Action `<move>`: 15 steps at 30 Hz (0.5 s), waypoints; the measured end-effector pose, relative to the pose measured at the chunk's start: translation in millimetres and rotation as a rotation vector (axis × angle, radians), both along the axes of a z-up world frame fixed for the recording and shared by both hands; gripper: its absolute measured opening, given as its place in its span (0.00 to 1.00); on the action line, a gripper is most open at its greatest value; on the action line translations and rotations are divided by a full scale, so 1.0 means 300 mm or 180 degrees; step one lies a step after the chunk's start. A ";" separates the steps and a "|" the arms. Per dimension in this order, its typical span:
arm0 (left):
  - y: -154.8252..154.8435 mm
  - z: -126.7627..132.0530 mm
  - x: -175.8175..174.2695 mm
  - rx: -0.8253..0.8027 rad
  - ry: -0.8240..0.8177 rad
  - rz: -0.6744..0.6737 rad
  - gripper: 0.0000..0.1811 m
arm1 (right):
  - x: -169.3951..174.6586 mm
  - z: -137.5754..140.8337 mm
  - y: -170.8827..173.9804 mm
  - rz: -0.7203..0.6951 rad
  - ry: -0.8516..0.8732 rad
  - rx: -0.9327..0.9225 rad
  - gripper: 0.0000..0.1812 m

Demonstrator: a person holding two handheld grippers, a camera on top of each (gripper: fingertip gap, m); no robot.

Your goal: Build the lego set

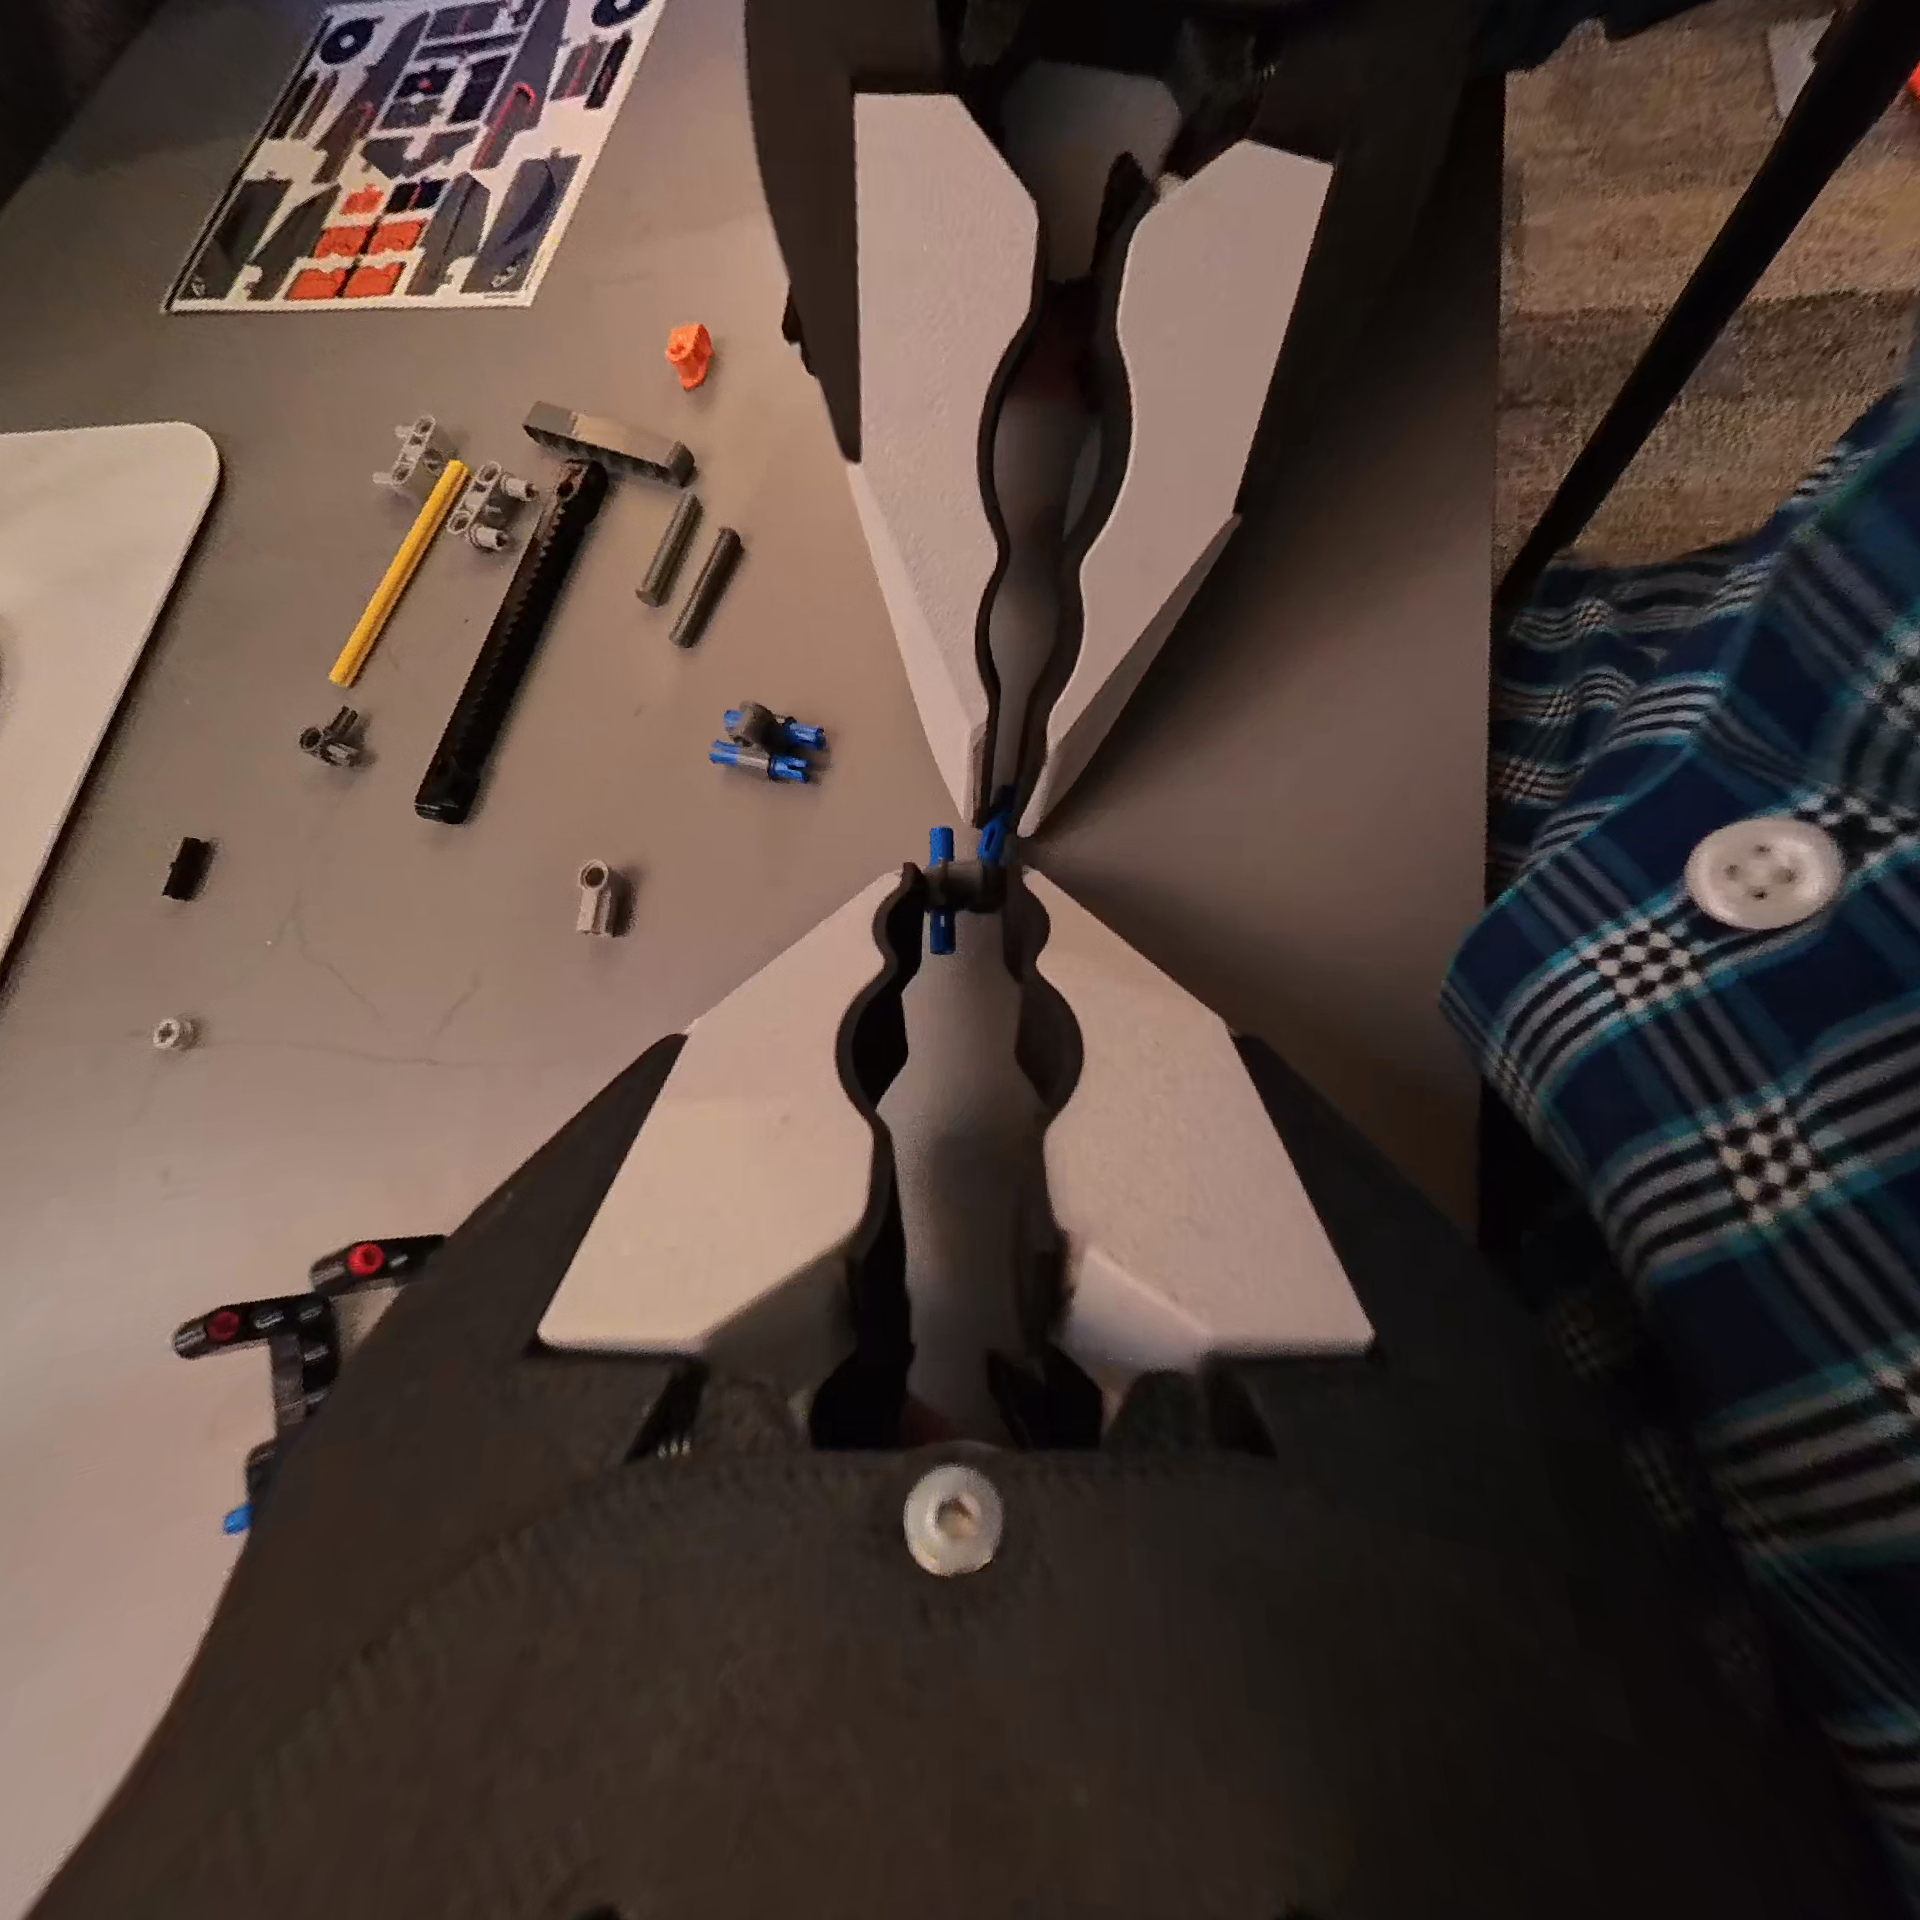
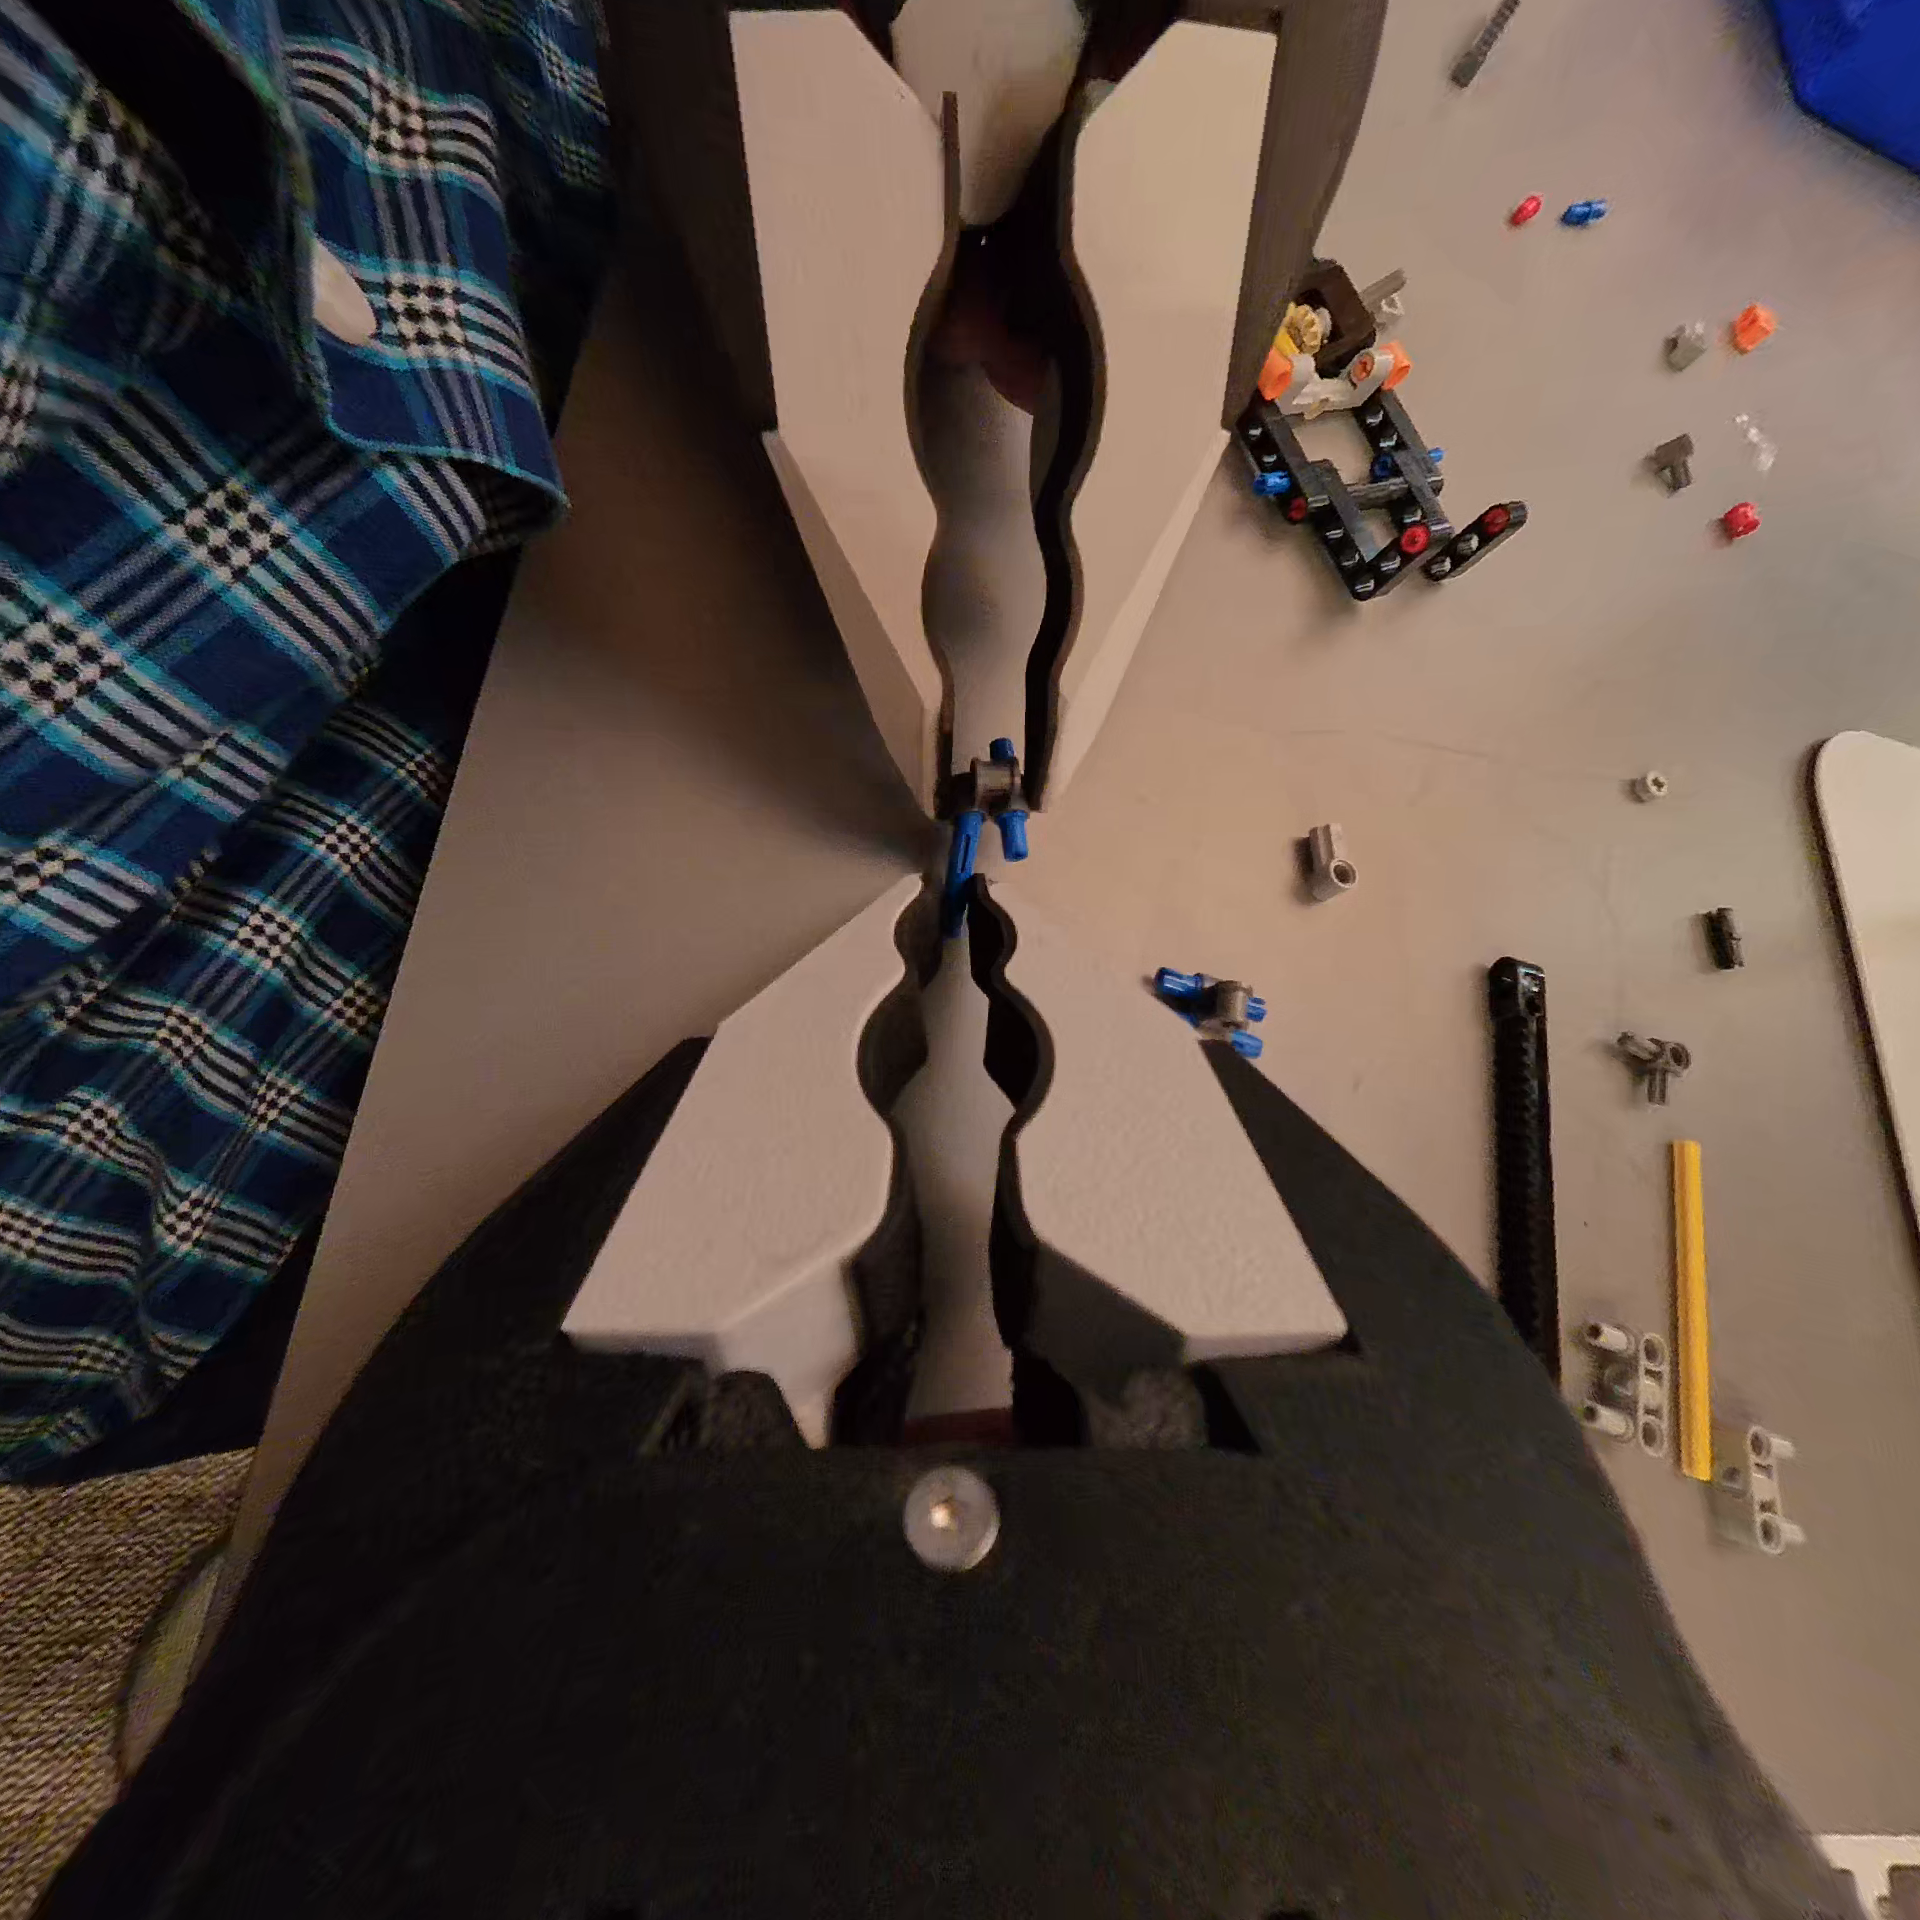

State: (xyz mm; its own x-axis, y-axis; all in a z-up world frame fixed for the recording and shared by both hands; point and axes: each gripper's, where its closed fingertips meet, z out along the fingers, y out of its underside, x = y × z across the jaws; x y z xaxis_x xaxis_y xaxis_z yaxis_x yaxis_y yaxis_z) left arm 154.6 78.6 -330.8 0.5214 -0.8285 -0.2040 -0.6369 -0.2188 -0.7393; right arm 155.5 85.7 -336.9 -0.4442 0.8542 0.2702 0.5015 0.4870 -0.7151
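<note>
My left gripper (image 1: 961, 883) is shut on a small grey connector (image 1: 966, 881) with a blue pin (image 1: 941, 891) through it. My right gripper (image 2: 961, 899) is shut on a blue pin (image 2: 962, 868). The two grippers meet tip to tip above the grey table (image 1: 312, 1039). The right gripper (image 1: 1003, 821) comes in from the top of the left wrist view, its blue pin (image 1: 995, 829) touching the connector. In the right wrist view the left gripper (image 2: 992, 790) holds the connector (image 2: 992, 777) just beyond my pin. The partly built black frame (image 2: 1371, 488) lies at the right.
Loose parts lie left of the grippers: yellow axle (image 1: 400, 571), black toothed rack (image 1: 514, 644), grey beam (image 1: 608, 442), a blue-pin assembly (image 1: 769, 743), grey connector (image 1: 597, 896). A sticker sheet (image 1: 416, 145) and white board (image 1: 83, 582) lie farther out. A plaid-shirted person (image 1: 1714, 1039) stands at the table edge. My left and right fingertips are right by each other.
</note>
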 end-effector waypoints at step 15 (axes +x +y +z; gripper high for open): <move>0.014 0.001 -0.008 0.0061 0.0452 -0.0040 0.08 | -0.011 -0.001 0.040 -0.0136 -0.0178 0.0600 0.01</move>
State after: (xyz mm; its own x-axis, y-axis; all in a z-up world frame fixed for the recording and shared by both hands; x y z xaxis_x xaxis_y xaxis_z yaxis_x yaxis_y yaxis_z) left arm 152.3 82.7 -330.7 0.4759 -0.8300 -0.2910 -0.7380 -0.1969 -0.6454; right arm 152.3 97.6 -337.2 -0.4274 0.8092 0.4031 0.5609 0.5870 -0.5838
